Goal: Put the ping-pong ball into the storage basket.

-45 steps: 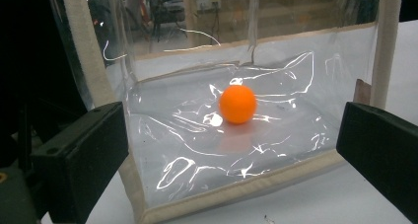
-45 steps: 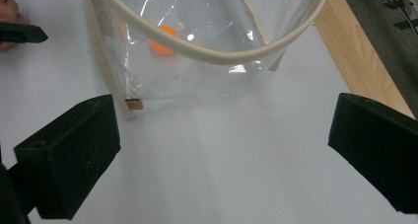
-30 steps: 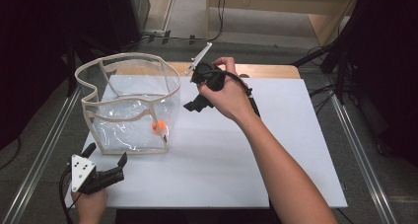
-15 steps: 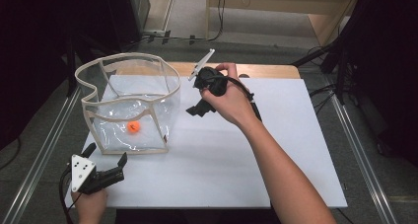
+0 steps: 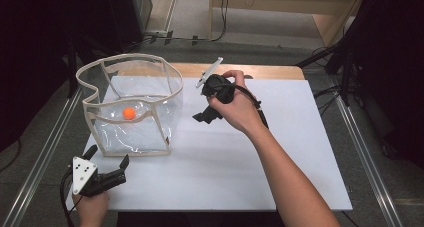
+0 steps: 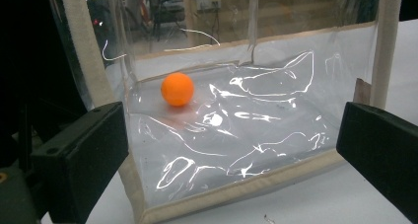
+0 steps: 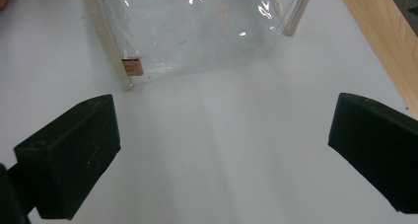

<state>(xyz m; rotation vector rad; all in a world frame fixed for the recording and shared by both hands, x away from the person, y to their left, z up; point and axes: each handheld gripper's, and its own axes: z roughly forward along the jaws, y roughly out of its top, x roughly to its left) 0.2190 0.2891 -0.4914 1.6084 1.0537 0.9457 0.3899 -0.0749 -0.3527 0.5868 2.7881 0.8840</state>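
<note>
Orange ball [image 5: 129,113] lying inside clear bag [image 5: 165,132]; right gripper [image 5: 206,116] held beside it, jaws apart, empty; left gripper [image 5: 106,161] likewise spread; release judged complete, withdrawal next.

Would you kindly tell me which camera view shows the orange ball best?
The left gripper view: the ball is large and sharp through the clear bag. The high view shows it small; the right gripper view catches no more than a faint blur.
</note>
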